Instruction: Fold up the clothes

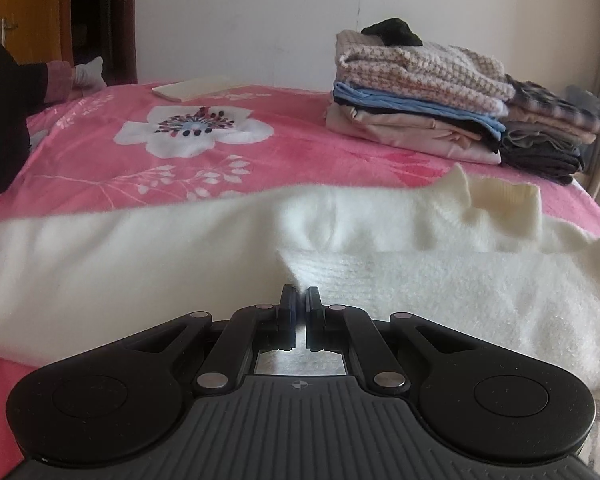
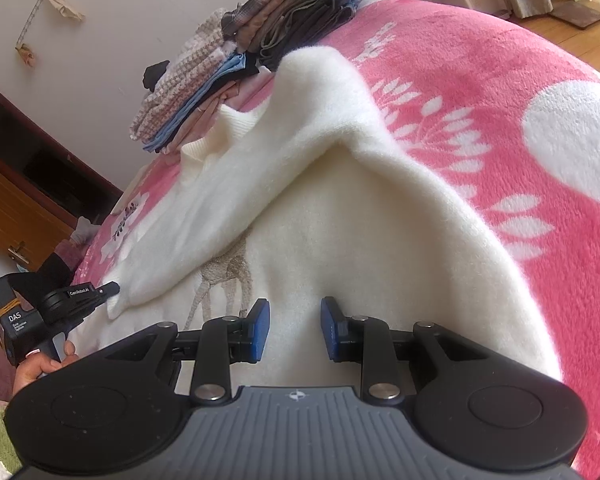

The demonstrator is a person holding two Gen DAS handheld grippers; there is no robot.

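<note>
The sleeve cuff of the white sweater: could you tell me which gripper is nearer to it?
Left. The left gripper is shut on the sleeve cuff; the right gripper hangs open above the sweater's deer print, apart from it.

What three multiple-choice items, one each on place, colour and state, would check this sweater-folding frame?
1. Where do the folded clothes stacks sit relative to the white sweater?
A. On the floor
B. Beyond it on the bed, near the wall
C. On top of it

2. What colour is the blanket under the sweater?
A. Pink with white flowers
B. Plain grey
C. Green stripes

3. How does the right gripper stand?
A. Shut on the sweater
B. Out of view
C. Open above the sweater

Answers: 1 B, the stacks lie past the collar by the wall. 2 A, pink fleece with white flowers shows in both views. 3 C, a clear gap separates its blue pads, while the left gripper pinches a sweater edge.
</note>
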